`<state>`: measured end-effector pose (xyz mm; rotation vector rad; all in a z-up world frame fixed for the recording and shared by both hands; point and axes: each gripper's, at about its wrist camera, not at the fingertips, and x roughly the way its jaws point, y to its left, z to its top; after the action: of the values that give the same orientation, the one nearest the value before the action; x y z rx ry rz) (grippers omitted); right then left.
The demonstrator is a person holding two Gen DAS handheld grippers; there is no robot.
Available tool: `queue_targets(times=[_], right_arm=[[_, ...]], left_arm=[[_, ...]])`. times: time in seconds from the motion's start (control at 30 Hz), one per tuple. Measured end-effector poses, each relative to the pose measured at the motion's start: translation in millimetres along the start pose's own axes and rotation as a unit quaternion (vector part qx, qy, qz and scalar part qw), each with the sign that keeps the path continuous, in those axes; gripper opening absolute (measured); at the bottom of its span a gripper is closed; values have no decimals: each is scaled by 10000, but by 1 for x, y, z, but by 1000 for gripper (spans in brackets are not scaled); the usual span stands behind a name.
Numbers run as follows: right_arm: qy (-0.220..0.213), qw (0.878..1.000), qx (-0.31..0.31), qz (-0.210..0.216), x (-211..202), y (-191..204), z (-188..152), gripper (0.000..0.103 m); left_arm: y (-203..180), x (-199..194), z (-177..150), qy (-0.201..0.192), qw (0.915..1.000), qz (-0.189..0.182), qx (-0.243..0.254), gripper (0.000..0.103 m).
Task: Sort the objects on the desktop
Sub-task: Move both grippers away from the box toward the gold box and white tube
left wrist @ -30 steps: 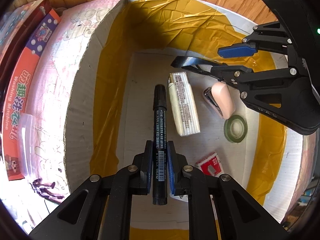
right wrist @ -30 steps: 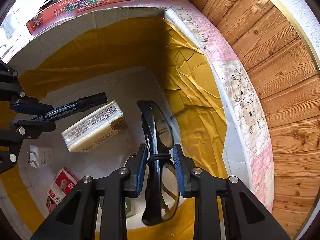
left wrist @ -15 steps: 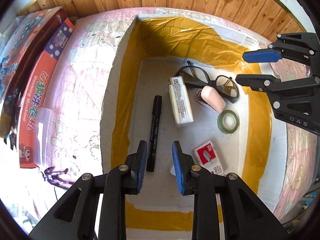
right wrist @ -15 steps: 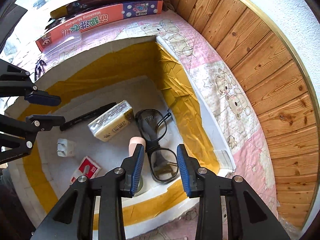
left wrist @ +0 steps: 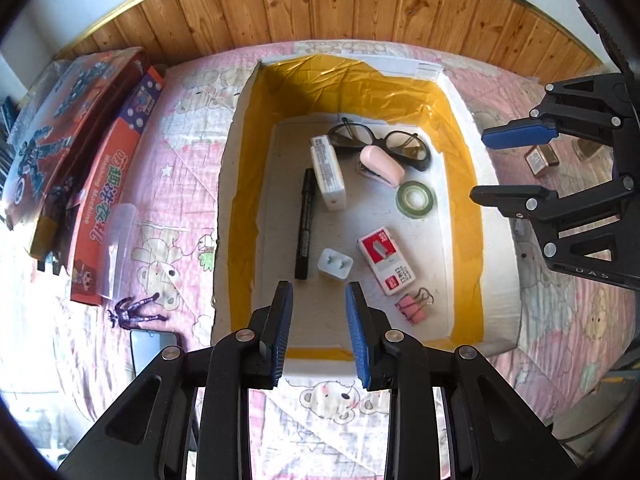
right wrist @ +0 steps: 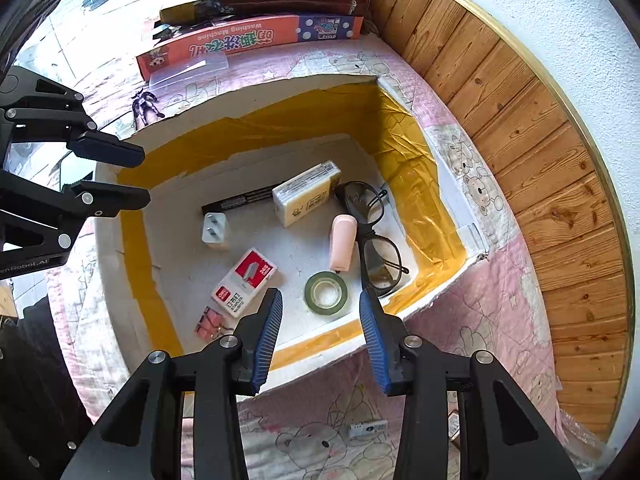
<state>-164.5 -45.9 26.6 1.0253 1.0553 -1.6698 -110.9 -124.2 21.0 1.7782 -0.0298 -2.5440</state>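
A white box (left wrist: 498,264) with yellow-taped walls holds a black marker (left wrist: 305,224), black glasses (left wrist: 404,148), a tissue pack (left wrist: 327,172), a pink stapler (left wrist: 381,165), a green tape roll (left wrist: 415,199), a staple box (left wrist: 386,255), a white plug (left wrist: 335,264) and a pink binder clip (left wrist: 411,307). My left gripper (left wrist: 320,334) is open and empty above the box's near edge. My right gripper (right wrist: 320,336) is open and empty above its near wall (right wrist: 320,344); the marker (right wrist: 240,200) and glasses (right wrist: 374,236) lie inside.
Toy boxes (left wrist: 108,184) are stacked at the left on the pink bear-print cloth (left wrist: 176,184). A purple figure (left wrist: 134,312) and a phone (left wrist: 154,348) lie left of the box. Small items (left wrist: 540,160) lie to its right. A wooden wall (left wrist: 320,8) stands behind.
Both grippers opened, letting the marker and the glasses go into the box, then pulled back and up out of it.
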Motion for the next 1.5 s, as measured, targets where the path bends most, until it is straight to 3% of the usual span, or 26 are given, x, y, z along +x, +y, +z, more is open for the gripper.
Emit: queue_targets(times=[0.1, 0.27, 0.5, 0.83, 1.0, 1.23, 1.5], right_arm=[[-168, 9998, 96, 61, -15, 9, -11, 50], [-597, 9964, 520, 318, -38, 25, -37, 51], [-1416, 9792, 1393, 413, -61, 50, -93, 52], [-1849, 9555, 2287, 233, -62, 65, -178, 52], [-2008, 9310, 3041, 202, -56, 53, -225, 52], [-2149, 8885, 4051, -152, -49, 2, -282, 54], [-1990, 8658, 4556, -565, -24, -75, -303, 61]], left_arm=[[-8, -14, -11, -117, 9999, 23, 84, 29], [-25, -36, -33, -433, 9987, 98, 255, 29], [-65, -62, -69, -875, 9937, 39, 705, 30], [-134, -62, -96, -993, 9887, -546, 980, 30], [-163, -41, -94, -854, 9890, -735, 962, 30], [-203, -3, -67, -727, 9884, -993, 886, 30], [-243, 55, -12, -647, 9878, -1221, 721, 30]])
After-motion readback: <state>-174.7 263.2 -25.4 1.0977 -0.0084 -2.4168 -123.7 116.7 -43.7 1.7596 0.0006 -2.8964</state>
